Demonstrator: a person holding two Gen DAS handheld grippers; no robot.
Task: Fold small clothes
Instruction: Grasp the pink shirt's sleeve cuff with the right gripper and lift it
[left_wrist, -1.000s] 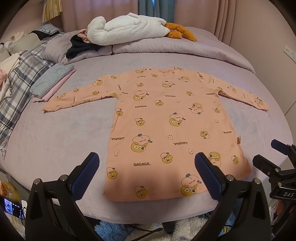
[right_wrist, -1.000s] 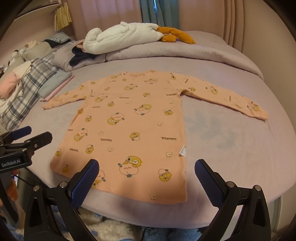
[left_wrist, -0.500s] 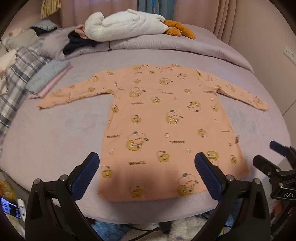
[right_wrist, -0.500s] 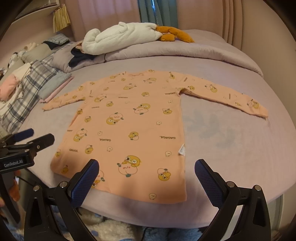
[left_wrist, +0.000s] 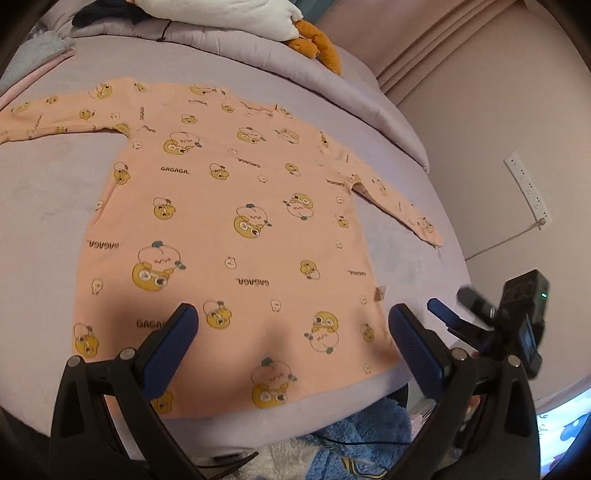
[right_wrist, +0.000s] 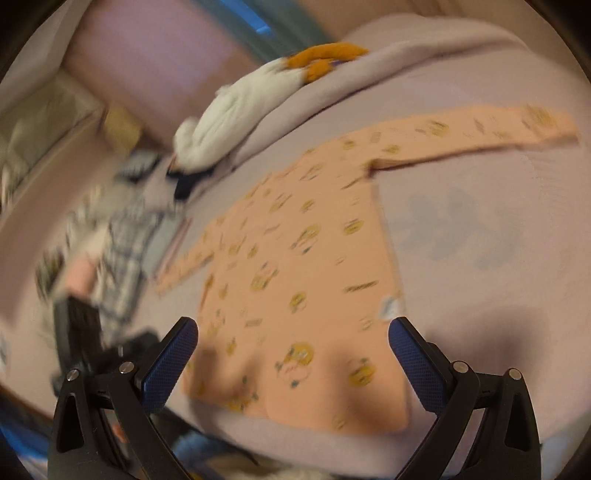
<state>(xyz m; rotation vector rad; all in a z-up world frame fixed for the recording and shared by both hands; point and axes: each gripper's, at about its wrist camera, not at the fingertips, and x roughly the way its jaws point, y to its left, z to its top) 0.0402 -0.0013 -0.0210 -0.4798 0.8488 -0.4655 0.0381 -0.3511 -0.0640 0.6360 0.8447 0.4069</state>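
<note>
My left gripper (left_wrist: 291, 343) and right gripper (right_wrist: 291, 347) both gape wide, holding nothing, low in their frames. The peach long-sleeved cartoon-print shirt (left_wrist: 236, 229) lies flat, mid-frame, on the lilac bedspread (left_wrist: 40, 206).

Left gripper (left_wrist: 293, 341): you hold it with jaws spread wide, blue-padded fingers (left_wrist: 168, 349) empty, tipped to look down. Right gripper (right_wrist: 293, 345): jaws likewise wide apart, nothing between the pads (right_wrist: 417, 363); seen from your left camera, it sits low at the right side.
</note>
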